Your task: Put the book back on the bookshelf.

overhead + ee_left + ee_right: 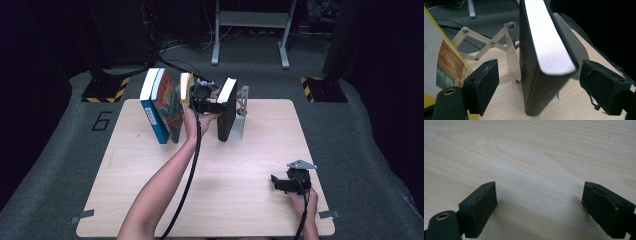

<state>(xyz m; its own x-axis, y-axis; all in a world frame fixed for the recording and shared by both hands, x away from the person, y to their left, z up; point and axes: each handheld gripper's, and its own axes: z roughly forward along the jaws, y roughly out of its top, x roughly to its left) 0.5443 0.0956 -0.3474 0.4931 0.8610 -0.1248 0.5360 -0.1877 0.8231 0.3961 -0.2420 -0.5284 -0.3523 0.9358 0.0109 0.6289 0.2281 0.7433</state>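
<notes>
**Black book standing at the bookend, left jaws off it**

A dark room with grey carpet is surrounding the pale wooden bench (150, 200), where I am working on a row of upright books. My left hand-held gripper (204, 96) is hanging at the back of the bench, toward twelve o'clock, with its jaws wide: the black book (534, 75) is standing between the pads, but neither pad is pressing on it. The book is resting upright on its lower edge, its back cover against the white metal bookend (574, 47). My right hand-held gripper (539, 210) is lying low over bare wood at about four o'clock, jaws wide and holding nothing.

To finish this step well, I judge I should be drawing the left hand straight back toward six o'clock, keeping both pads clear of the covers so the book is not dragged or tipped, and watching that it is leaning on the bookend and not toward the gap.

Counting: I am seeing four books in all, a blue book (152, 107) and a red illustrated book (169, 105) leaning together at eleven o'clock, a yellow-edged book (185, 85) just beside my left hand, and the black one. There is one bookend and one wooden lattice piece (484, 45) behind it.
</notes>
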